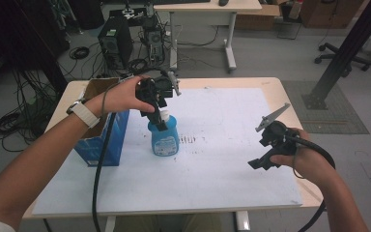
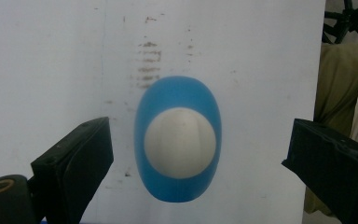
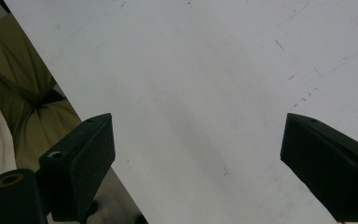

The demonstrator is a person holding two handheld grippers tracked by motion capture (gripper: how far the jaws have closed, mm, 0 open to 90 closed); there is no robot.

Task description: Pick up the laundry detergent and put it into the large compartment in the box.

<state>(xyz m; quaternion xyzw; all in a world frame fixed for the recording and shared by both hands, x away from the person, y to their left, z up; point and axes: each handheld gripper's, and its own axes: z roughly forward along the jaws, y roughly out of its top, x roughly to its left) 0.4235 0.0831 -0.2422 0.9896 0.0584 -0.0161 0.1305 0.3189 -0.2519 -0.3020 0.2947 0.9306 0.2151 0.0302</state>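
Note:
A blue bottle (image 1: 164, 140) with a white cap stands upright on the white sheet (image 1: 222, 159), left of the table's middle. My left gripper (image 1: 160, 119) hangs straight over it, pointing down, open. In the left gripper view the white cap (image 2: 180, 142) and the blue bottle shoulder (image 2: 177, 93) lie between the wide-apart jaws, touching neither; that gripper (image 2: 196, 161) holds nothing. My right gripper (image 1: 264, 157) hovers over the sheet's right side, well away from the bottle. In the right gripper view it (image 3: 196, 161) is open over bare white sheet (image 3: 205, 84).
An open-topped blue cardboard box (image 1: 104, 145) stands just left of the bottle, under my left forearm. The table's wooden edge (image 1: 280, 87) frames the sheet. Beyond the table are a computer tower (image 1: 115, 42), floor cables, a desk and a chair base (image 1: 340, 58).

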